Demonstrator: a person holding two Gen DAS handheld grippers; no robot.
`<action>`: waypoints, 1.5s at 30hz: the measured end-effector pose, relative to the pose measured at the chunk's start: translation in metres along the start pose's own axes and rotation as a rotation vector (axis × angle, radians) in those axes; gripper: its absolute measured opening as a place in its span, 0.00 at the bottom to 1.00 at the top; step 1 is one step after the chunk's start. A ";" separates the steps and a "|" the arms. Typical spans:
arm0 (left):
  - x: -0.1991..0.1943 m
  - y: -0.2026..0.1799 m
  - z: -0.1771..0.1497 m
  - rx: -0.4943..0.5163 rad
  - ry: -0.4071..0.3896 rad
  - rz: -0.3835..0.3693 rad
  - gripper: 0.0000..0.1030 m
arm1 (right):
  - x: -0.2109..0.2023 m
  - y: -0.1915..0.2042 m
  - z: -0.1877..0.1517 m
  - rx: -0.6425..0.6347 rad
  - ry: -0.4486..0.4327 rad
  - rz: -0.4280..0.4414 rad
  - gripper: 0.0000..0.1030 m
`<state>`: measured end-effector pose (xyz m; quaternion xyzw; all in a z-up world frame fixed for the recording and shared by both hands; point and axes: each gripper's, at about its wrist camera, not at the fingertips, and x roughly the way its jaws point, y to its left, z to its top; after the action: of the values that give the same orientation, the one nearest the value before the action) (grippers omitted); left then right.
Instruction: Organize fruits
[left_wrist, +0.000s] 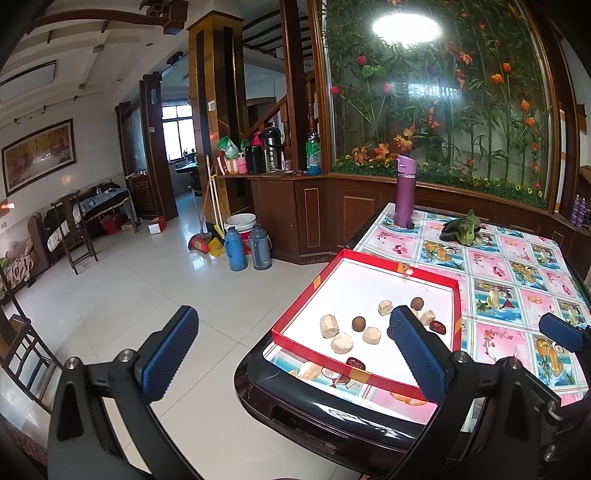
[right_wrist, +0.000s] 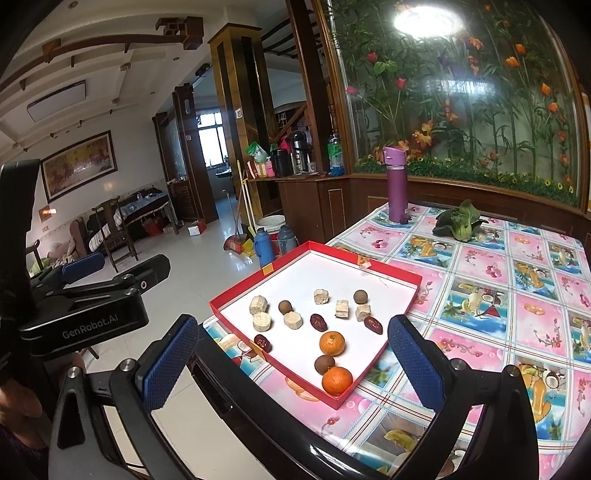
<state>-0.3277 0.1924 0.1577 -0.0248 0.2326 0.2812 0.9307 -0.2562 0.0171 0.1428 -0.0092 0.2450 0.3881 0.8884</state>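
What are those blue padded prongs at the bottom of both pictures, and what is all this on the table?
They are the fingers of two hand-held grippers; no robot arm here. Each picture comes from a camera on one gripper, looking along its fingers. The left gripper and right gripper are both open and hold nothing. On the flowery tablecloth sits a shallow red cardboard tray with two oranges, small brown round fruits, dark red dates and pale chunks. Behind stand a purple bottle and a leafy green vegetable.

In the red tray (right_wrist: 384, 275) are counted: two oranges (right_wrist: 332, 343), three longans (right_wrist: 285, 307), three dates (right_wrist: 318, 322), six pale chunks (right_wrist: 262, 321).
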 end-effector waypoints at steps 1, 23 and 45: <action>0.001 -0.001 -0.001 0.000 0.002 0.002 1.00 | 0.001 0.000 0.000 0.000 0.002 0.000 0.99; 0.021 0.011 0.007 0.004 0.041 -0.049 1.00 | 0.022 0.008 0.010 -0.017 0.018 -0.036 0.99; 0.037 0.006 0.020 0.028 0.048 -0.096 1.00 | 0.039 -0.007 0.015 0.036 0.052 -0.032 0.99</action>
<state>-0.2947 0.2198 0.1596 -0.0296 0.2571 0.2323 0.9376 -0.2219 0.0418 0.1371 -0.0073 0.2745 0.3690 0.8879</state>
